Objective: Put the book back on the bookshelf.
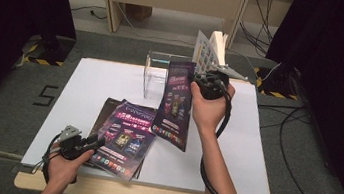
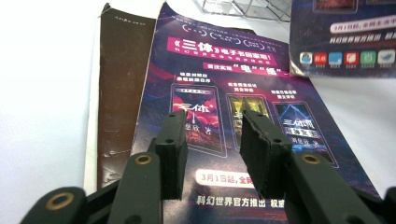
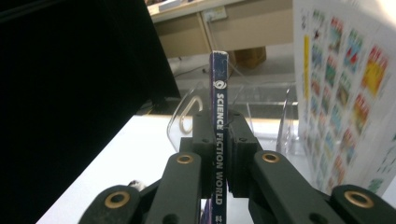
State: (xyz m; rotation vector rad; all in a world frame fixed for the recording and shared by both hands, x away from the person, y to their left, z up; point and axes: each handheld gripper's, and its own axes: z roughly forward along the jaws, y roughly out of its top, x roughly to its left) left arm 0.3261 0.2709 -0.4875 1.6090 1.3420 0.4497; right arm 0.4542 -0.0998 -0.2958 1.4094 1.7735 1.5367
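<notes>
Low at the left of the high view, the left gripper rests at the near left corner of the magazine on the table, which lies flat on the white sheet left of centre. Its cover is dark purple with a pink title band, three small pictured book covers in a row and white lettering; a brown cover sticks out from under its left edge. Seen from the left gripper view, the two black jaws stand partly apart over that purple cover with nothing between the pads, and whether they touch the paper I cannot tell. Toward the centre of the high view, a clear plastic holder stands on the sheet. Just right of it, the lifted magazine hangs upright above the sheet, with the same purple cover and a row of coloured icons along its lower edge. At its upper right, the right gripper is clamped on its dark blue spine, which reads "SCIENCE FICTION WORLD" in white. Behind it, at upper right, an upright booklet with rows of small coloured pictures stands.
</notes>
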